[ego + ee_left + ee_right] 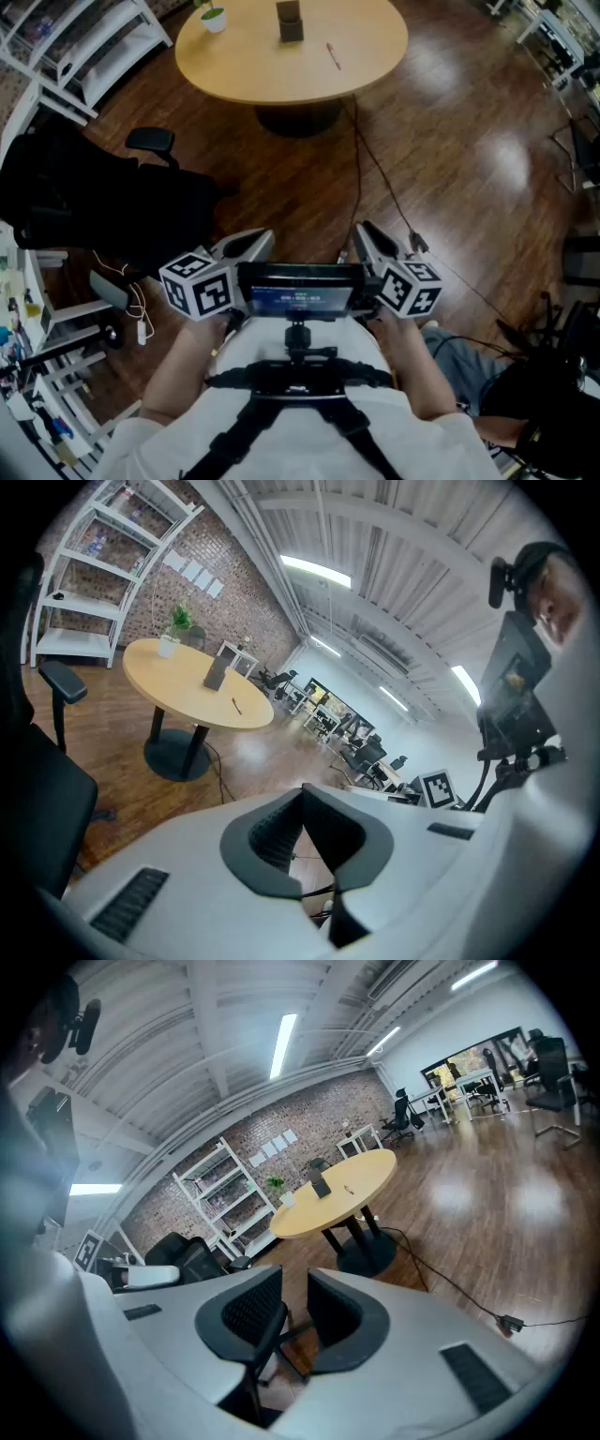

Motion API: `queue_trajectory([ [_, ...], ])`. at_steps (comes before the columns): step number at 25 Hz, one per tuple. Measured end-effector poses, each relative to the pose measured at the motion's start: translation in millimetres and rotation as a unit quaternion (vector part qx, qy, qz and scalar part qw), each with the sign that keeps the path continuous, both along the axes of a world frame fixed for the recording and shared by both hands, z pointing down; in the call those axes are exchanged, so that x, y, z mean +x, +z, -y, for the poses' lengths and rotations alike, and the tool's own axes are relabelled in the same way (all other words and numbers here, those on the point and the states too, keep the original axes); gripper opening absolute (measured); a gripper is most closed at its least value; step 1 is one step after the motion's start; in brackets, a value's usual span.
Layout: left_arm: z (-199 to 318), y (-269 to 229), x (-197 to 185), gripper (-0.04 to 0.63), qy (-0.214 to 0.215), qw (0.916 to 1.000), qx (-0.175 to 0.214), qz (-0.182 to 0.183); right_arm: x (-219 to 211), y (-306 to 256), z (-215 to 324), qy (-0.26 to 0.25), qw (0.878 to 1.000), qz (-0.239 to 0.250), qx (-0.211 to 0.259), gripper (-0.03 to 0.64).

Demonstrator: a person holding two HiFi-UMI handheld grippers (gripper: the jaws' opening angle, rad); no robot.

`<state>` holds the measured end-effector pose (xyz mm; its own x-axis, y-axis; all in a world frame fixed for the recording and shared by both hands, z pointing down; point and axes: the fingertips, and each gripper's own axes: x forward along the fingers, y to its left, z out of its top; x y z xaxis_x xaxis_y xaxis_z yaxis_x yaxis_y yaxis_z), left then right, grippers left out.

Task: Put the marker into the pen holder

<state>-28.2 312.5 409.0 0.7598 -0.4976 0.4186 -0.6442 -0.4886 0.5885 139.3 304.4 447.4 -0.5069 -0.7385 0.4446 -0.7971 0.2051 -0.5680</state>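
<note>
Hovering well short of the round table, left gripper is pinched closed on nothing, right gripper gapes empty; marker lies near pen holder.

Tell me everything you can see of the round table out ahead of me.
The round table has a smooth, light wood-coloured top on a dark pedestal with a round base. It stands upright on the glossy brown wooden floor. On it are a small plant in a white pot near one edge, a dark boxy pen holder, and a thin red marker lying flat, apart from the holder. A dark cable runs along the floor past its base.
</note>
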Motion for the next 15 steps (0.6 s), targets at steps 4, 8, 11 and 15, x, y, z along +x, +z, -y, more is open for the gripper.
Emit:
queue_trajectory([
  [4, -6.7, -1.8, 12.1, -0.005, 0.001, 1.0, 0.001, -0.002, 10.4, 0.5, -7.0, 0.0, 1.0, 0.001, -0.003, 0.091],
  [8, -10.1, -2.9, 17.7, -0.005, 0.002, 1.0, 0.002, -0.003, 15.5, -0.4, -9.6, 0.0, 1.0, 0.002, -0.001, 0.091],
  [11, -9.3, -2.3, 20.8, -0.006, 0.002, 1.0, 0.002, -0.002, 19.0, -2.3, -7.9, 0.002, 1.0, 0.003, 0.002, 0.091],
  [15, -8.6, -4.5, 26.9, -0.005, 0.003, 1.0, 0.005, -0.005, 22.8, -4.3, -7.9, 0.002, 1.0, 0.003, 0.006, 0.091],
])
